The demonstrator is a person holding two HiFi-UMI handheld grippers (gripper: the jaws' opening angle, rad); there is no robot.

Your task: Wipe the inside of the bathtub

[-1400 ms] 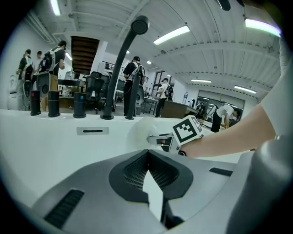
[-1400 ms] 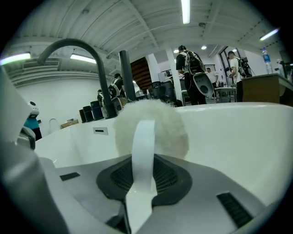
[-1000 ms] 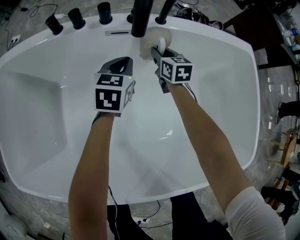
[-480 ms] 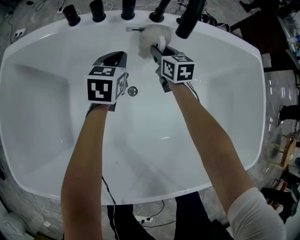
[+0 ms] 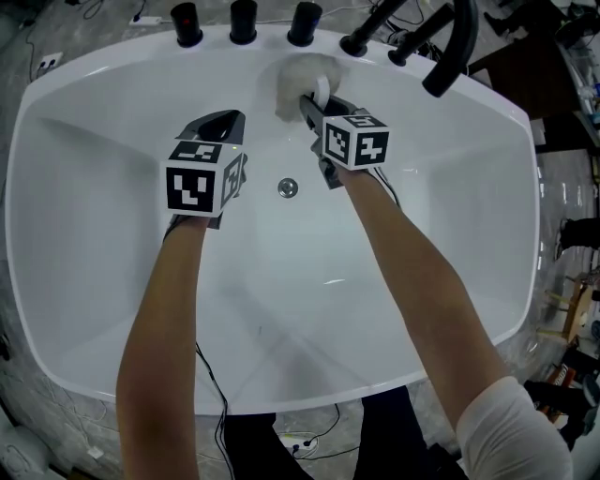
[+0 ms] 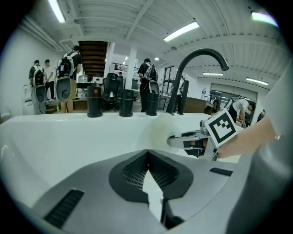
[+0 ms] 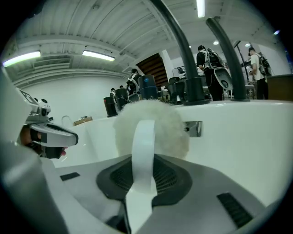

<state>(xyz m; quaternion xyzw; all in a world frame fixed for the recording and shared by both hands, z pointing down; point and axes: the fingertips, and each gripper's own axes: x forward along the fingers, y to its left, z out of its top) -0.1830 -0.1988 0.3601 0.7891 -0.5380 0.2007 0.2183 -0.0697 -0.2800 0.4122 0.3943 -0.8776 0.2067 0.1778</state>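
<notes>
— What sort of room is this?
— A big open hall, with strip lights (image 6: 183, 31) on the ceiling and people (image 6: 68, 68) with backpacks standing far off. A white bathtub (image 5: 94, 234) sits on a grey stone floor (image 5: 56, 412), and cables (image 5: 309, 439) lie around it.

— What is on the tub itself?
— Three black knobs (image 5: 243, 19) stand in a row on the far rim, and a black curved spout (image 5: 455, 47) rises to their right. The drain (image 5: 288, 187) is in the tub floor, between the two grippers.

— Where is the wiping thing?
— It is a fluffy white pad (image 5: 302, 73), high on the far inner wall just below the knobs. From the right gripper view it sits just beside the metal overflow plate (image 7: 194, 128). I cannot tell whether it actually presses on the wall.

— Who holds it?
— The right gripper (image 5: 314, 101). Its jaws are clamped on the pad's flat white handle (image 7: 142, 160), which stands upright between them with the pad at their tips.

— And the other one?
— The left gripper (image 5: 223, 122) hangs over the tub to the left of the drain, near the right one but apart from it, pointing at the same far wall. Its jaws are together at the tips and nothing stands between them; only the white tub shows through the slit lower down.

— Anything of the person?
— Two bare forearms reach in from the near edge, and a white sleeve (image 5: 516, 431) shows on the right arm.
</notes>
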